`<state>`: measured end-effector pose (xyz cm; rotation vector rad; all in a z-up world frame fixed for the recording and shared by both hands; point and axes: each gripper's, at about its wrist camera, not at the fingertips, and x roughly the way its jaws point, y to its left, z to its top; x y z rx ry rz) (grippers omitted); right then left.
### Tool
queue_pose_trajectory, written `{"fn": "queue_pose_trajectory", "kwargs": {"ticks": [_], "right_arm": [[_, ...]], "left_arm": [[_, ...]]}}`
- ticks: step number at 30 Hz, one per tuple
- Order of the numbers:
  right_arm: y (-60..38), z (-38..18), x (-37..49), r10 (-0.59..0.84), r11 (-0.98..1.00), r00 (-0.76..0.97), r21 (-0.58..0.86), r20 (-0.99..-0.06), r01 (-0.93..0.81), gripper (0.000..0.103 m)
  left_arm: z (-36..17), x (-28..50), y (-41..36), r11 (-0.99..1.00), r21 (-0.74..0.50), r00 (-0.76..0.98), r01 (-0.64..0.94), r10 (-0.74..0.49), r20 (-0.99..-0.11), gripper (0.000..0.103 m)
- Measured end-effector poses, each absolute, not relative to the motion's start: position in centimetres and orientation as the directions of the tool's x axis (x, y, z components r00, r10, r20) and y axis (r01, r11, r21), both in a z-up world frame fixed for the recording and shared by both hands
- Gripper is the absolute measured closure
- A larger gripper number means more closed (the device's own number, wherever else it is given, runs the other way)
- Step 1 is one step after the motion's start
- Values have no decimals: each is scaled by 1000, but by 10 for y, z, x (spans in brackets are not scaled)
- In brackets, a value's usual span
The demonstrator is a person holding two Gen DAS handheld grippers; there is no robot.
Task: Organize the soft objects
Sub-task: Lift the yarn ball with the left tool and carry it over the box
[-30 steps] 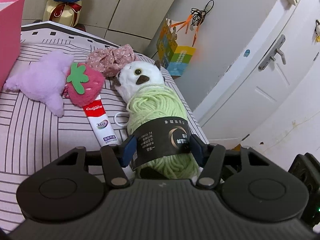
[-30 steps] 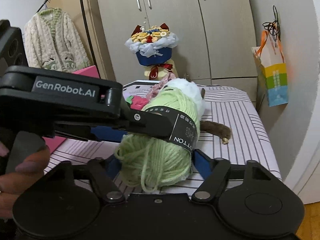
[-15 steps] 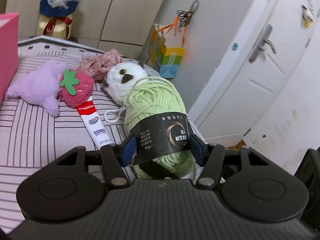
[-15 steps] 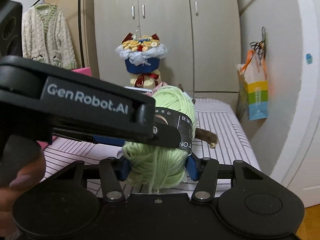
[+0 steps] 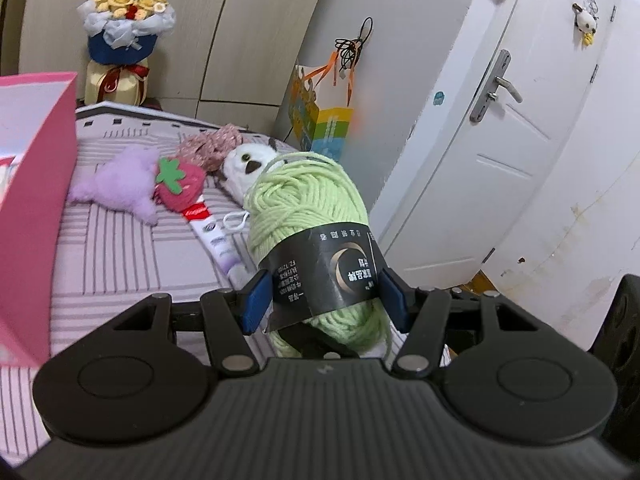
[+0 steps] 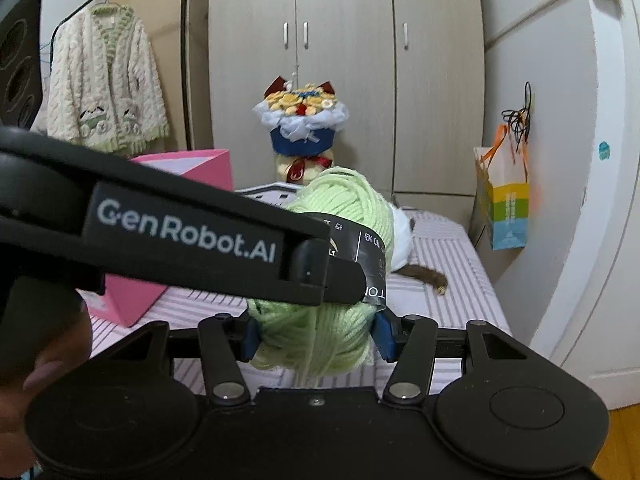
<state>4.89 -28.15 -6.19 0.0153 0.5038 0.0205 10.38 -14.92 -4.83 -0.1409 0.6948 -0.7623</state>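
The green yarn skein point(image 5: 308, 216) is held clear above the striped bed point(image 5: 120, 248), clamped half-open by both the left gripper point(image 5: 326, 300) and the right gripper point(image 6: 316, 334), so carriage to the pink box point(image 5: 36, 208) is judged next.

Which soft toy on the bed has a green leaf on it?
The pink strawberry plush. The purple plush beside it and the white plush have none.

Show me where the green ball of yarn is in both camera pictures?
Left wrist: the green yarn sits centre, squeezed between the left gripper pads.
Right wrist: the yarn is centre, partly behind the black arm.
Shared landmark: the flower bouquet by the wardrobe.
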Motion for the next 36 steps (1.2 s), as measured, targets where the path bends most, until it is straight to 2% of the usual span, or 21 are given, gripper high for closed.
{"fn": "queue_pose_trajectory", "kwargs": {"ticks": [11,14,19,26,32,36], "right_arm": [[-234,-43,22,65,995,844,-29,-533,-96,44],[-218,-32,17,107,987,848,-44,-519,-152,44],[-190,-12,20,186,970,862,-51,-472,-238,43],[-153,6,43,275,945,875,-58,-399,-323,40],[-128,10,74,326,926,867,-59,-378,-374,40],[-118,14,104,398,901,830,-2,-390,-433,40]], "left_arm": [[-39,78,-97,729,-404,497,553,-678,-542,46],[-27,69,-74,736,-414,517,536,-673,-529,46],[-5,55,-42,780,-362,609,510,-625,-489,46],[15,66,7,807,-366,690,464,-588,-423,45],[20,91,37,832,-358,733,423,-547,-404,45],[23,116,56,848,-355,751,394,-519,-408,45]]}}
